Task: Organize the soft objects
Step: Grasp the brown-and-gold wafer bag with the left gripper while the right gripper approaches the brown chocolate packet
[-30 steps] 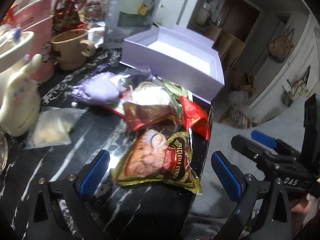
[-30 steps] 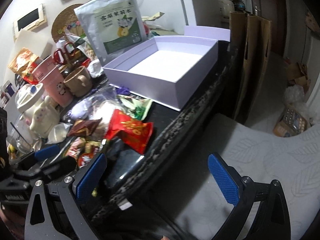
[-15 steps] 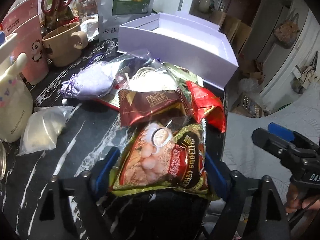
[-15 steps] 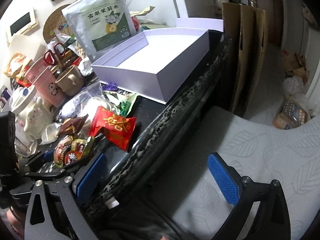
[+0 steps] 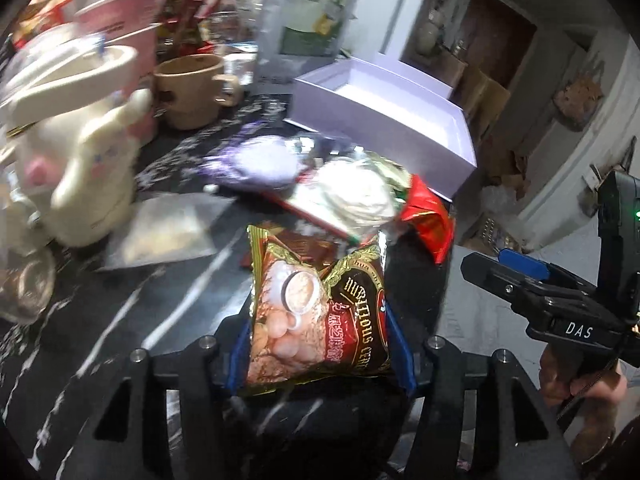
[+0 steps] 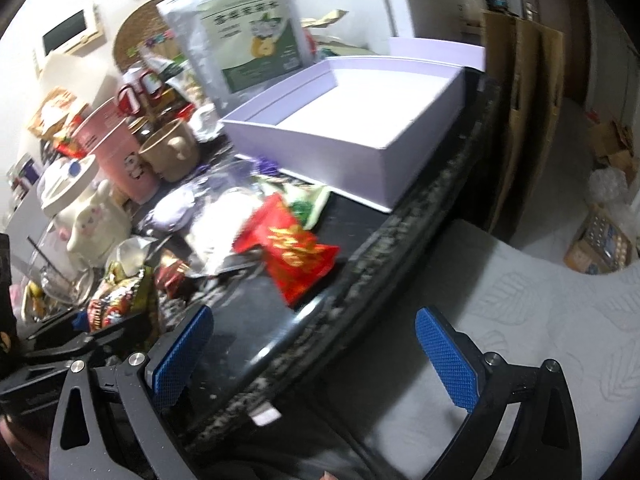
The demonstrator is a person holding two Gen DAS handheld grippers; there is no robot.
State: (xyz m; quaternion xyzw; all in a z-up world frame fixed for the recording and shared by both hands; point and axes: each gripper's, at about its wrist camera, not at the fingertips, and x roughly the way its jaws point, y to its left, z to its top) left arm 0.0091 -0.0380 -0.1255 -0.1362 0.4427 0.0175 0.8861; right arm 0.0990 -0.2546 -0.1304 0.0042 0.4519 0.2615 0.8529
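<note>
My left gripper (image 5: 318, 344) is shut on a gold and brown cereal packet (image 5: 316, 312), its blue pads pressing both sides. The packet stands up off the black marble table (image 5: 120, 320). Behind it lie a brown chocolate packet (image 5: 304, 246), a white soft packet (image 5: 352, 196), a red packet (image 5: 428, 216), a purple pouch (image 5: 260, 160) and a clear bag (image 5: 164, 232). An open lavender box (image 5: 400, 120) stands further back, with nothing inside. My right gripper (image 6: 316, 356) hangs open over the table's rounded edge, nothing between its pads. In its view the red packet (image 6: 296, 252) lies just ahead.
At the left stand a cream bunny jar (image 5: 92, 184), a tan mug (image 5: 192, 88), a pink cup (image 6: 116, 152) and a tall silver pouch (image 5: 316, 16). Right of the table edge (image 6: 380, 264) lies a pale leaf-patterned cushion (image 6: 540, 300). Cardboard (image 6: 520, 100) leans beyond.
My left gripper went from wide open around the cereal packet to shut on it, and the packet now stands raised between the pads. The right gripper stays open and shifted slightly.
</note>
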